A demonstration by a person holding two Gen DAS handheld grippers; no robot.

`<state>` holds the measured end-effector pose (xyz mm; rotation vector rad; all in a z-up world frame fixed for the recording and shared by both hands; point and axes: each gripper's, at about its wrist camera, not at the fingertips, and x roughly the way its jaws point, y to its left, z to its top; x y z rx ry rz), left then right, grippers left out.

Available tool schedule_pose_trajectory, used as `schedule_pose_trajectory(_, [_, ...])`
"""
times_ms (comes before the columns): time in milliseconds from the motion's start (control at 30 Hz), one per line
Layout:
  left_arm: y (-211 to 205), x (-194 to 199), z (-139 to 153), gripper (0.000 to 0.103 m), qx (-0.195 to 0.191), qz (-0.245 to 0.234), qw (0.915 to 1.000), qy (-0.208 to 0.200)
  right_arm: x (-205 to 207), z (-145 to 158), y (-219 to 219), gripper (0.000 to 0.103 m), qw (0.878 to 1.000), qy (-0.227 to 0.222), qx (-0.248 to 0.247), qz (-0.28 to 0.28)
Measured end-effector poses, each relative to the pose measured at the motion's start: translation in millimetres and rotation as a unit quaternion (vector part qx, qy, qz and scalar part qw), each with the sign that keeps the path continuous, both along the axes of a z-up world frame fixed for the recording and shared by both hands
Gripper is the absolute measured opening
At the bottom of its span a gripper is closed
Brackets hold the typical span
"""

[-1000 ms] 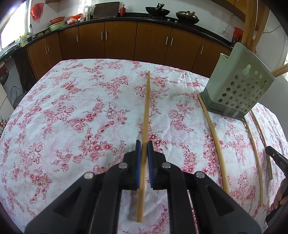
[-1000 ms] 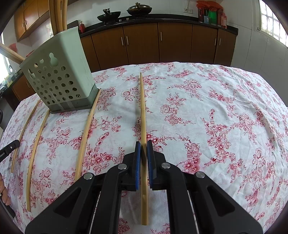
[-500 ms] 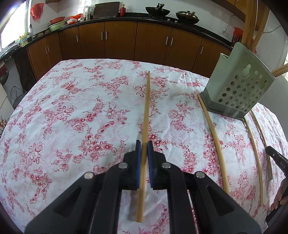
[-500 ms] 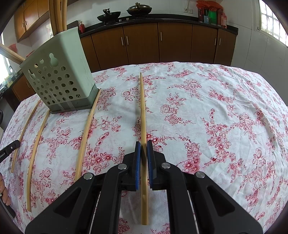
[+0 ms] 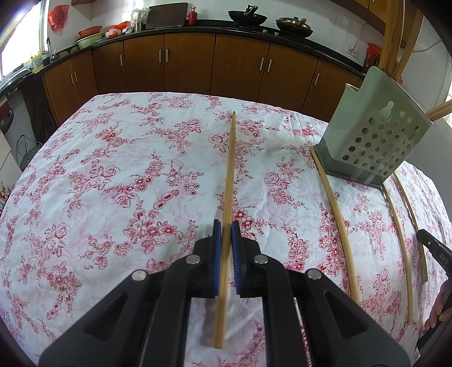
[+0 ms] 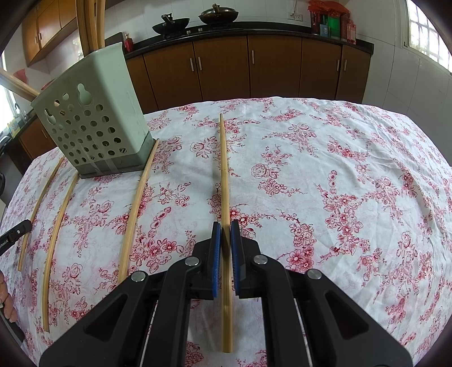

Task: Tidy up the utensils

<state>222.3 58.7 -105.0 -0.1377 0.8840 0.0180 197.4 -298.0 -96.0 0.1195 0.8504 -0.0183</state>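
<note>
My left gripper (image 5: 226, 234) is shut on a long bamboo chopstick (image 5: 230, 169) that points away over the flowered tablecloth (image 5: 113, 183). My right gripper (image 6: 226, 234) is likewise shut on another bamboo chopstick (image 6: 224, 169). Each stick runs back between the jaws and past them toward the camera. A pale green perforated utensil holder (image 5: 375, 132) (image 6: 93, 124) stands between the two grippers, with several chopsticks (image 5: 392, 34) (image 6: 90, 22) upright in it. Whether the held sticks touch the cloth I cannot tell.
Three loose chopsticks lie on the cloth by the holder: one (image 5: 336, 214) (image 6: 135, 209) against its base, two more (image 5: 401, 240) (image 6: 56, 234) beyond it. A person's fingers (image 5: 440, 307) show at the frame edge. Brown cabinets (image 5: 197, 65) with woks on the counter stand behind the table.
</note>
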Motion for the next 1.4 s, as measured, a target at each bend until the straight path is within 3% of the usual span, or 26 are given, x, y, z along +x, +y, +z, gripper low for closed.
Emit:
schedule_pose_trajectory(433, [-11.6, -19.3, 3.1, 0.008, 0.050, -0.030, 0.9983, 0.004, -19.8, 4.2, -5.3, 0.008, 1.000, -0.007, -0.009, -0.001])
schedule_pose_trajectory(600, [-13.9, -37.1, 48.2, 0.008, 0.050, -0.045, 0.9957, -0.063, -39.7, 54.5, -11.8, 0.008, 0.997, -0.081, -0.004, -0.006])
schedule_pose_trajectory(800, [-7.3, -45.9, 120.8, 0.008, 0.010, -0.036, 0.9884, -0.147, -52.3, 112.6, -17.5, 0.008, 0.987, -0.160, 0.005, -0.012])
schedule_pose_trajectory(1067, [-11.9, -48.6, 168.7, 0.008, -0.008, -0.052, 0.9815, -0.184, -52.1, 141.0, -25.1, 0.008, 0.980, -0.196, 0.040, -0.016])
schedule_pose_trajectory(1400, [-37.6, -73.4, 225.2, 0.008, -0.029, -0.087, 0.9618, -0.258, -71.9, 211.2, -9.4, 0.008, 0.952, -0.290, 0.097, 0.029])
